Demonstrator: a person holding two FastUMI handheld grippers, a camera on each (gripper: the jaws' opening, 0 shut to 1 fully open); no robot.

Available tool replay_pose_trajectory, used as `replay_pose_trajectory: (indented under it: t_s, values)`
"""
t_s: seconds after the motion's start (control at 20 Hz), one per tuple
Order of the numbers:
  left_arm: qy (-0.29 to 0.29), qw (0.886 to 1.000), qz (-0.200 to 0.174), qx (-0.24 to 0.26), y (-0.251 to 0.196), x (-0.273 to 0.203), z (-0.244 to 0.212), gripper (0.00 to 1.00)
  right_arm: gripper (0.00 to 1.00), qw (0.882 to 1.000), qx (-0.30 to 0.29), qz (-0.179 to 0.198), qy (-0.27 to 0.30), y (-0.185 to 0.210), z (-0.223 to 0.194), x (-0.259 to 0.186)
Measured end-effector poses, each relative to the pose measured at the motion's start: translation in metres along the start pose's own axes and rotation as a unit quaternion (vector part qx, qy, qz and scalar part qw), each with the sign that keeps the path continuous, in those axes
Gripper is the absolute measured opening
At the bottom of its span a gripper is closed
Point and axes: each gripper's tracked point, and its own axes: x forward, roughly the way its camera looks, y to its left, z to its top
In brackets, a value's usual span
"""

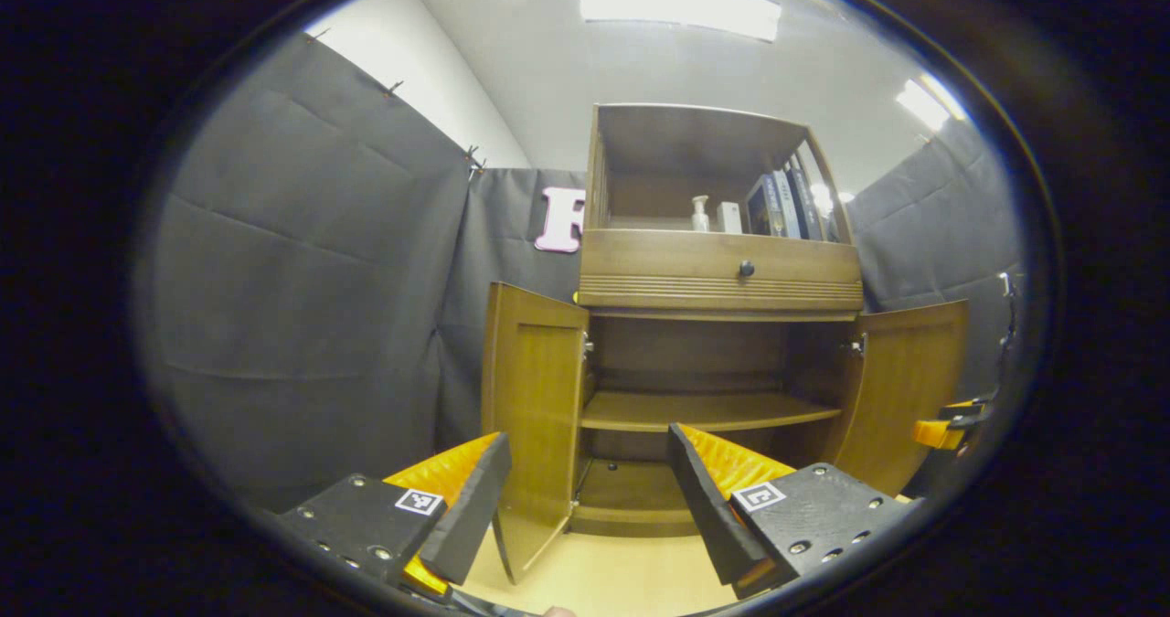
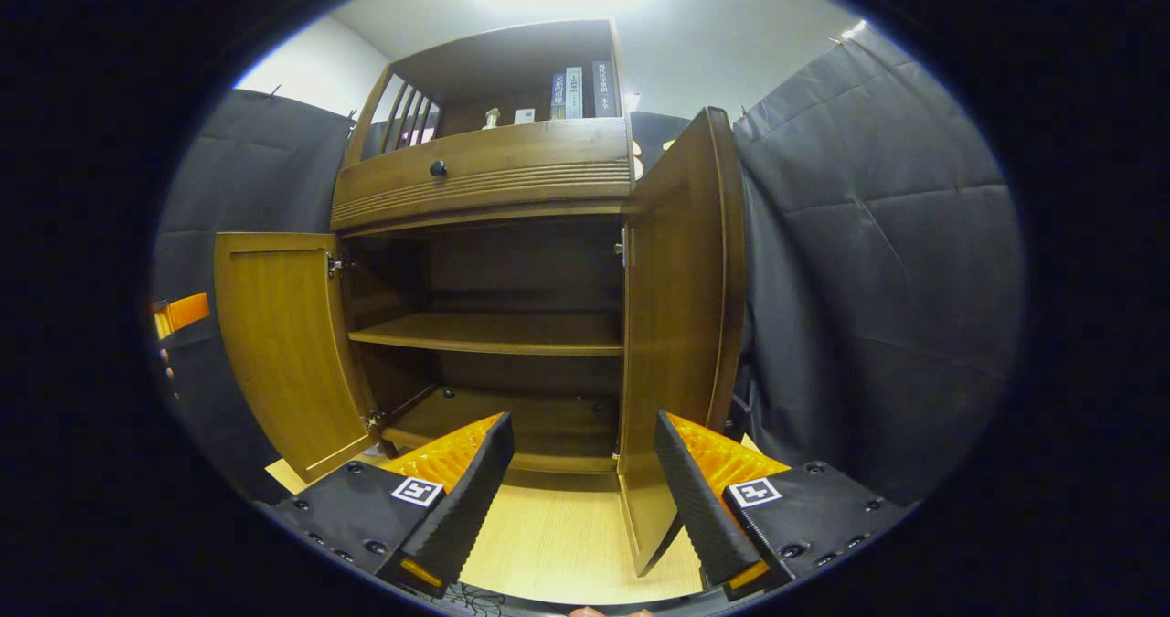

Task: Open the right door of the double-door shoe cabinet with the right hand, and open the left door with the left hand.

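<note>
The wooden shoe cabinet (image 1: 722, 283) stands ahead with both lower doors swung wide. In the left gripper view its left door (image 1: 535, 407) hangs edge-on just past my left gripper (image 1: 590, 439), which is open and holds nothing. The door's lower corner sits between the fingers, nearer the left one. In the right gripper view the right door (image 2: 681, 324) stands open in front of my right gripper (image 2: 581, 420), also open and empty, with the door's bottom edge near its right finger. Each view also shows the opposite door (image 1: 905, 388) (image 2: 283, 352).
Inside are a bare middle shelf (image 1: 704, 409) and a bottom shelf (image 2: 539, 420). Above sit a drawer with a dark knob (image 1: 746, 269) and an open shelf holding a bottle (image 1: 700, 213) and books (image 1: 777, 204). Black cloth walls flank the cabinet. The floor (image 1: 603, 571) is pale wood.
</note>
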Motion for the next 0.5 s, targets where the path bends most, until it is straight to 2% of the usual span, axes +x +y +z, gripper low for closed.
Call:
replay_pose_trajectory:
  t_s: [0.25, 0.5]
  values:
    - [0.010, 1.000, 0.015, -0.006, -0.027, -0.004, 0.003, 1.00, 0.98, 0.999, 0.003, 0.034, -0.007, -0.004, -0.003, -0.010]
    - [0.026, 0.999, 0.031, -0.011, -0.050, -0.021, -0.001, 1.00, 0.96, 0.997, -0.019, 0.072, -0.017, 0.005, -0.009, -0.021]
